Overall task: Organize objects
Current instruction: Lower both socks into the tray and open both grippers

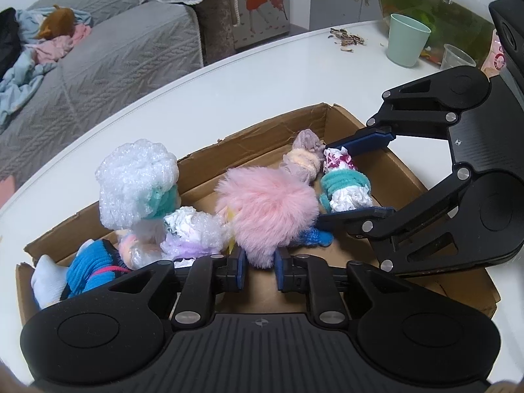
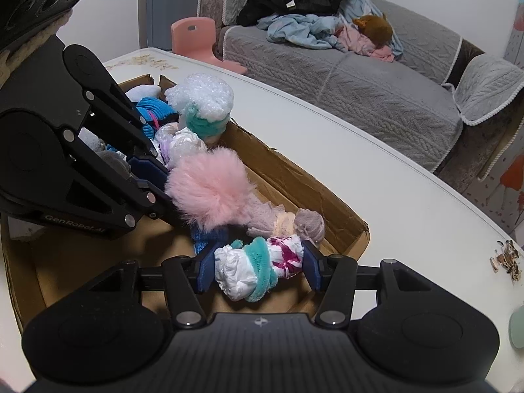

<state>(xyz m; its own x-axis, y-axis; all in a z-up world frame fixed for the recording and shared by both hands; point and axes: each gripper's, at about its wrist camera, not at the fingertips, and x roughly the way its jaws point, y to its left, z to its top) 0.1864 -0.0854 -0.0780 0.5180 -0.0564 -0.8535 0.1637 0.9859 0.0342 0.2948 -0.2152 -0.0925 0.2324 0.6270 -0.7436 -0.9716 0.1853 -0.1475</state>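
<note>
A cardboard box point(image 1: 262, 131) on the white table holds several rolled sock bundles. My left gripper point(image 1: 261, 270) is low over the box's near side. Its narrow jaws touch the lower tuft of a pink fluffy bundle point(image 1: 268, 206), which rests among the others. My right gripper point(image 1: 347, 177) comes in from the right, shut on a white bundle with magenta print and a teal band point(image 2: 258, 265), held just above the box floor. A white fluffy bundle with a teal band point(image 1: 137, 180) and a blue bundle point(image 1: 95, 265) fill the left end. A mauve and peach bundle point(image 1: 303, 157) lies by the far wall.
A green cup point(image 1: 406, 39), a clear plastic cup point(image 1: 457, 57) and a fish tank point(image 1: 435, 3) stand at the table's far right, with seed shells point(image 1: 347, 37) nearby. A grey sofa point(image 2: 344, 75) with loose clothes and a pink stool point(image 2: 199, 36) lie beyond the table.
</note>
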